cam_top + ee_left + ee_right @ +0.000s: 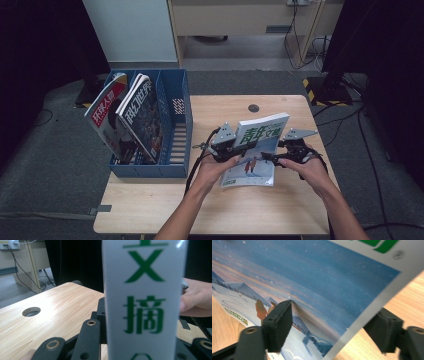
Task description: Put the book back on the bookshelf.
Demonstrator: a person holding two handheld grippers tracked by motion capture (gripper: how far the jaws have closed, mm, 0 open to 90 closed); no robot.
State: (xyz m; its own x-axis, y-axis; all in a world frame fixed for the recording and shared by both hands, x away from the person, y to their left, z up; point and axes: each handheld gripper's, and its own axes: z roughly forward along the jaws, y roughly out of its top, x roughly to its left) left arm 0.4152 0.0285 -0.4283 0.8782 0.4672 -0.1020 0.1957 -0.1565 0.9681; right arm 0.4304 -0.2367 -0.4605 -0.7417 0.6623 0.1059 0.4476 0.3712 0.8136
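Gripper work over a wooden table (150, 210): seen from the high view, the left gripper (225, 150) clamps the near-left edge of a magazine (257, 150), lifting its far end off the wood, while the right gripper (280, 156) comes at the opposite edge. Off to the left gripper's side stands a blue file rack (175, 125) with two magazines already upright; the nearer one's cover (140, 112) reads "科幻世界", the one behind it (102, 107) shows red-backed white characters too small to read with confidence.

From the left gripper view, the magazine (145, 300) rises straight up between the jaws, its white masthead showing the green characters "文摘". A grip this close to one edge could let the floppy pages sag or twist out.

From the right gripper view, the jaws stand open astride the page edge, one pad (278, 325) against the snowy cover picture (299, 285), the other (387, 330) beneath, apart from the paper. Closing there may pinch only the cover sheet and crease or tear it.
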